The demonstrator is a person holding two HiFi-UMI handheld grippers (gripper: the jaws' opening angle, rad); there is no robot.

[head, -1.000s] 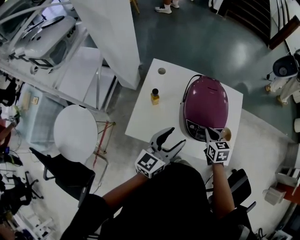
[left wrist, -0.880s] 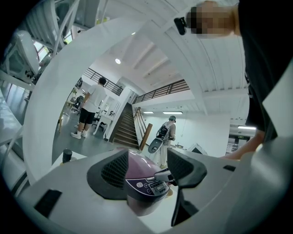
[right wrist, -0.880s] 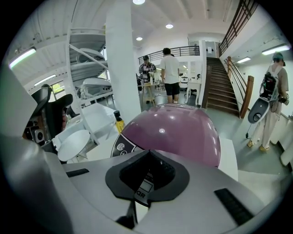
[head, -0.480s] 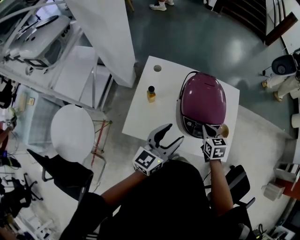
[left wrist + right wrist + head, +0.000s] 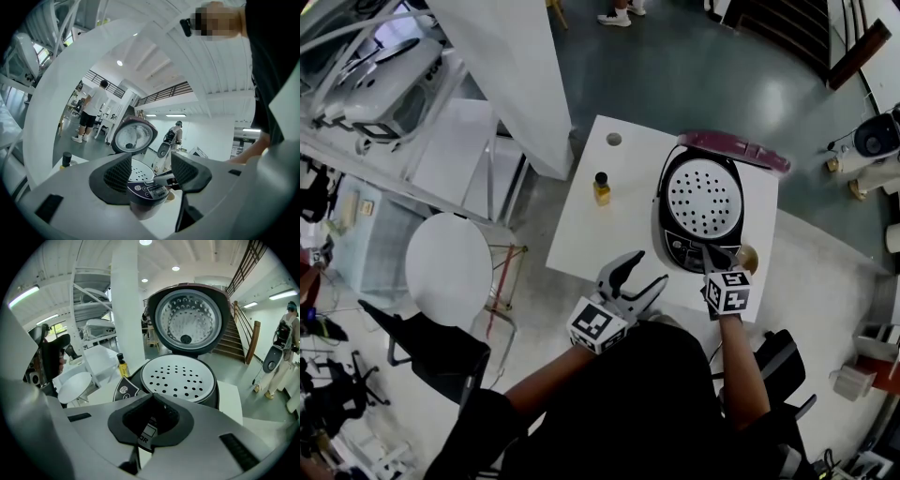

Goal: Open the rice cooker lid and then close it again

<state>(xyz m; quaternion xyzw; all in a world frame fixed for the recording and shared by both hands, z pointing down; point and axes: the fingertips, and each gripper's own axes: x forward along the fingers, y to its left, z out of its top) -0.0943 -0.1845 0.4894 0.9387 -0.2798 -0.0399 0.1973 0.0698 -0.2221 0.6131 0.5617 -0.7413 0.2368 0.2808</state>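
My right claw (image 5: 711, 255) is pressed shut with nothing in it, and its tip is at the front control panel of the rice cooker (image 5: 675, 246). The cooker sits on the right half of a white table (image 5: 600, 234). Half a second ago the purple lid (image 5: 736, 150) lay closed over the pot. Now it stands raised at the cooker's far edge, and a white plate with holes (image 5: 704, 197) shows inside. My left claw (image 5: 642, 278) hovers at the table's near edge, jaws spread wide, holding nothing. A small yellow bottle (image 5: 601, 188) stands left of the cooker.
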